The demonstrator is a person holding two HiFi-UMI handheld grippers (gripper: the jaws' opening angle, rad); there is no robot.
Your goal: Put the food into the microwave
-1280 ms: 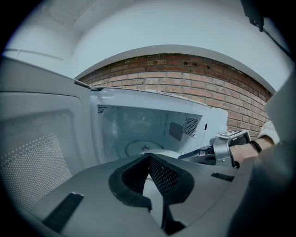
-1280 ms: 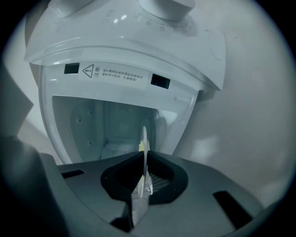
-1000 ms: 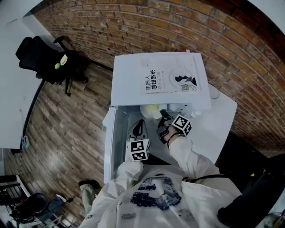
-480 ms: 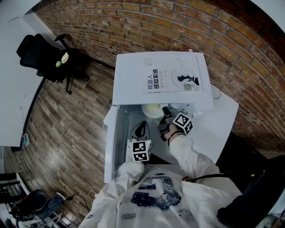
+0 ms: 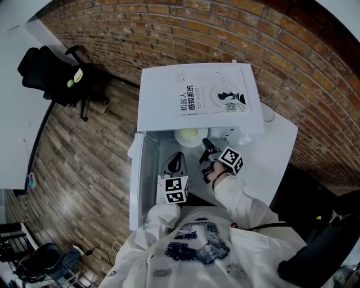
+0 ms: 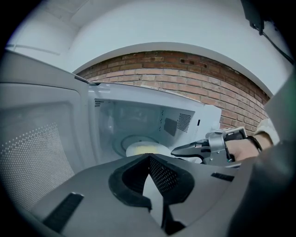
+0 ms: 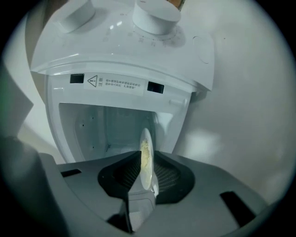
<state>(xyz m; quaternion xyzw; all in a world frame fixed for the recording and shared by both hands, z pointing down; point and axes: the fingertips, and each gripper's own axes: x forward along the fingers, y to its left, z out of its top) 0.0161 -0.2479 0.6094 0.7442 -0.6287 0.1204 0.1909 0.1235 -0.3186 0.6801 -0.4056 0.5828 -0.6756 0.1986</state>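
Observation:
A white plate of pale yellow food [image 5: 189,136] sits at the mouth of the white microwave [image 5: 163,95], whose door [image 5: 136,174] stands open to the left. My right gripper [image 5: 207,147] is shut on the plate's near rim. In the right gripper view the plate [image 7: 146,157] shows edge-on between the jaws [image 7: 143,159], with the open cavity [image 7: 111,127] behind. My left gripper [image 5: 175,163] is shut and holds nothing, just in front of the opening. The left gripper view shows its closed jaws [image 6: 150,159], the plate [image 6: 141,148] inside the cavity, and the right gripper [image 6: 203,148].
A printed booklet [image 5: 211,98] lies on the microwave's top. The microwave stands on a white table [image 5: 275,152] against a brick wall [image 5: 281,50]. Two control knobs [image 7: 155,11] are above the opening. A black office chair [image 5: 53,73] stands on the wooden floor at left.
The right gripper and plate have edged slightly further into the microwave opening. The left gripper has barely moved.

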